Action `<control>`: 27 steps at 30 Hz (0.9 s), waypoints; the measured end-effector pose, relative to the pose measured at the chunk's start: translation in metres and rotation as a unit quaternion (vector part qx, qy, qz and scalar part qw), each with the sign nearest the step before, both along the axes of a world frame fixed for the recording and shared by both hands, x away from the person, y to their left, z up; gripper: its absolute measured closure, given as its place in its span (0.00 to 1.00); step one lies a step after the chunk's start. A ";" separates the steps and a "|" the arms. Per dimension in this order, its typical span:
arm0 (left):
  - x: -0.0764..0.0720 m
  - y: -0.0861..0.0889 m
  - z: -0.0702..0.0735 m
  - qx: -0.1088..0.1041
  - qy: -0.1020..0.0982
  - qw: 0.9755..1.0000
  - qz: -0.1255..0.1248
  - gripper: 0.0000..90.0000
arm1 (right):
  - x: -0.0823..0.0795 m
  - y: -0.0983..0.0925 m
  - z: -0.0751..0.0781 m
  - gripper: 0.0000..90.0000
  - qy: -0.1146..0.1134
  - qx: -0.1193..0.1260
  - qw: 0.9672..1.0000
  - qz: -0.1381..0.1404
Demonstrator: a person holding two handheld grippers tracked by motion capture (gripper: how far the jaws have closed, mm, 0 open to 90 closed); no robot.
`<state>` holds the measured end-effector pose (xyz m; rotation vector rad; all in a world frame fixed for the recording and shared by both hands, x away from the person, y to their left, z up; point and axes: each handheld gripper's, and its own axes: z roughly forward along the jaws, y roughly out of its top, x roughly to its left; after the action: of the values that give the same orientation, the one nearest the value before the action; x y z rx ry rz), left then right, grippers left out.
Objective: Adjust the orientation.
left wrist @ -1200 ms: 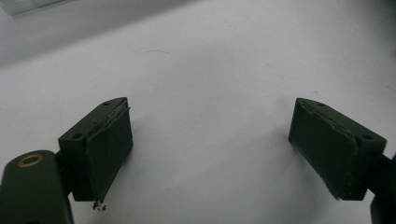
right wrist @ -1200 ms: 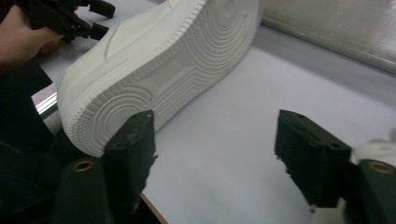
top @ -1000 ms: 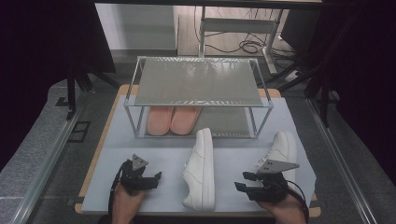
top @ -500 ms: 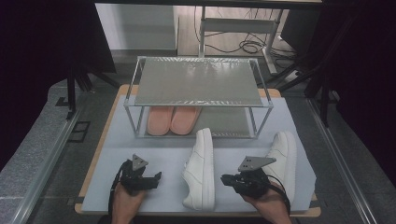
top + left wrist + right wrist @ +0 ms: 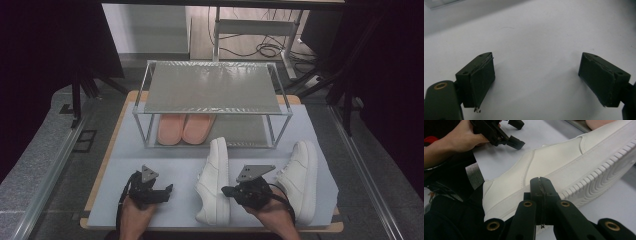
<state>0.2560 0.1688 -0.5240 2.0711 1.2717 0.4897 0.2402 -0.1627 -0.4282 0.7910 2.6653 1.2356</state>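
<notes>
Table (image 5: 150, 165), light grey top, carries a metal rack (image 5: 212, 87) at 12 o'clock with 2 pink slippers (image 5: 185, 127) on its lower shelf. 2 white sneakers lie in front: centre sneaker (image 5: 214, 180) on its side at 6 o'clock, second sneaker (image 5: 299, 177) at 4 o'clock. Right gripper (image 5: 226, 190), jaws pressed together with nothing between, sits just beside the centre sneaker's sole edge (image 5: 564, 170). Left gripper (image 5: 167, 189) at 7 o'clock, jaws wide apart over bare tabletop.
</notes>
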 end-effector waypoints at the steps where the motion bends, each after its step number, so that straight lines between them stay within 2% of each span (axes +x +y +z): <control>1: 0.000 0.000 0.000 0.000 0.000 1.000 0.000 0.15 | 0.000 0.001 0.000 0.99 0.001 0.001 1.000 0.001; 8: 0.000 0.000 0.000 0.000 0.000 1.000 0.000 0.15 | 0.000 0.010 0.000 0.99 0.003 -0.001 1.000 0.012; 12: 0.000 0.000 0.000 -0.002 -0.001 1.000 0.001 0.15 | 0.000 0.012 -0.003 0.99 0.000 -0.016 1.000 0.013; 17: 0.000 -0.001 0.000 -0.004 -0.002 1.000 0.003 0.15 | -0.003 0.005 -0.003 1.00 0.008 -0.024 1.000 0.005; 23: 0.000 0.000 0.000 0.000 0.000 1.000 0.000 0.15 | -0.003 -0.006 -0.005 1.00 0.016 -0.007 1.000 -0.001; 27: 0.000 0.000 0.000 0.000 0.000 1.000 0.000 0.15 | -0.005 -0.010 -0.004 1.00 0.016 -0.008 1.000 -0.006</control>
<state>0.2559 0.1688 -0.5240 2.0714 1.2718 0.4893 0.2354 -0.1727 -0.4322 0.8301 2.6870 1.2071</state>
